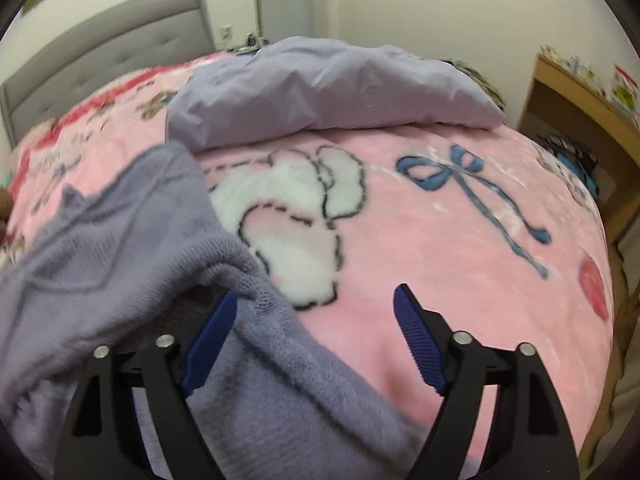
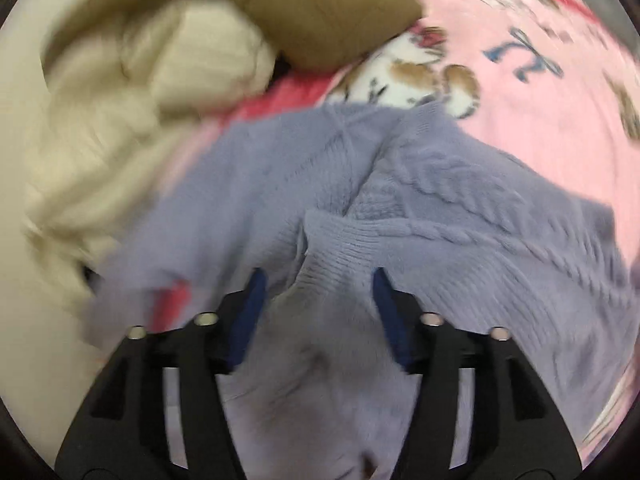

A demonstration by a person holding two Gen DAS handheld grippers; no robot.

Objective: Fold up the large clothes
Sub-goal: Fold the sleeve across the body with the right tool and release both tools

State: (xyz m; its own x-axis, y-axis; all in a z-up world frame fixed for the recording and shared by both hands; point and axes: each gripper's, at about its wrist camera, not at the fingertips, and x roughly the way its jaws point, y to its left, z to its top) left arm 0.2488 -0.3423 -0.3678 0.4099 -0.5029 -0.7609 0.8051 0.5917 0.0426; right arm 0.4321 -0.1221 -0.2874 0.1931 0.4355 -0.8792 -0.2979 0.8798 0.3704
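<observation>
Purple sweater (image 2: 420, 216) lying on the pink bed (image 1: 440, 280)
Left gripper (image 1: 316, 320) and right gripper (image 2: 318, 300) are both hanging released over it

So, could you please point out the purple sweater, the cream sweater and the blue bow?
purple sweater (image 2: 460, 216): right wrist view, on its cable-knit part.
cream sweater (image 2: 132, 92): right wrist view, on its bunched middle.
blue bow (image 1: 444, 168): left wrist view, on its knot.

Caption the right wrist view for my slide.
Open right gripper straddles the ribbed cuff of a lavender sweater on a pink blanket.
</observation>
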